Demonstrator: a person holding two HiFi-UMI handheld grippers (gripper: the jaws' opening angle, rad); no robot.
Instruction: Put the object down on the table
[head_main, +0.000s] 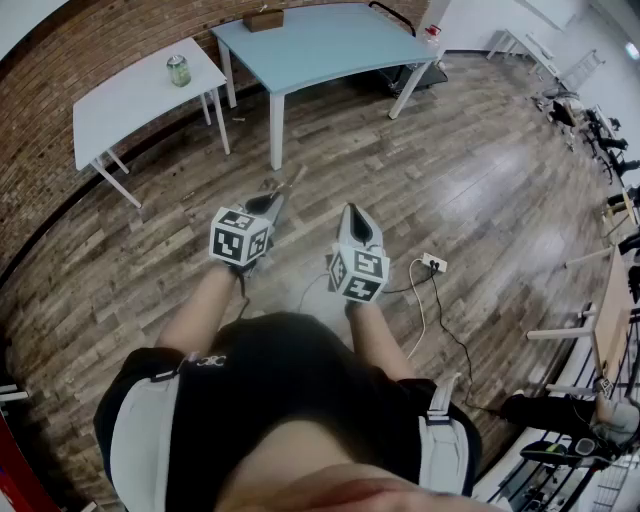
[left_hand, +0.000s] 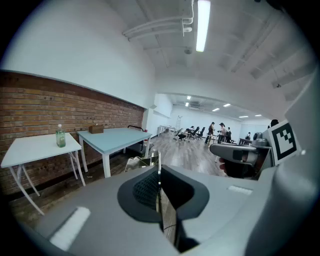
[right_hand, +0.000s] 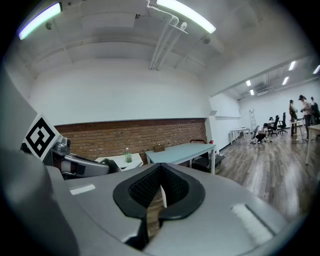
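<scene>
The left gripper (left_hand: 159, 167) has its jaws pressed together on nothing, and the right gripper (right_hand: 161, 189) is the same. They are side by side above the wooden floor (head_main: 480, 180). Far left, a green bottle (head_main: 178, 70) stands upright on the white table (head_main: 120, 115), well apart from both.

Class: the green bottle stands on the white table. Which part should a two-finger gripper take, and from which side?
Probably the straight middle of the bottle, approached level from the room side. It stands upright on the white table, and the brick wall behind blocks the far side.
</scene>
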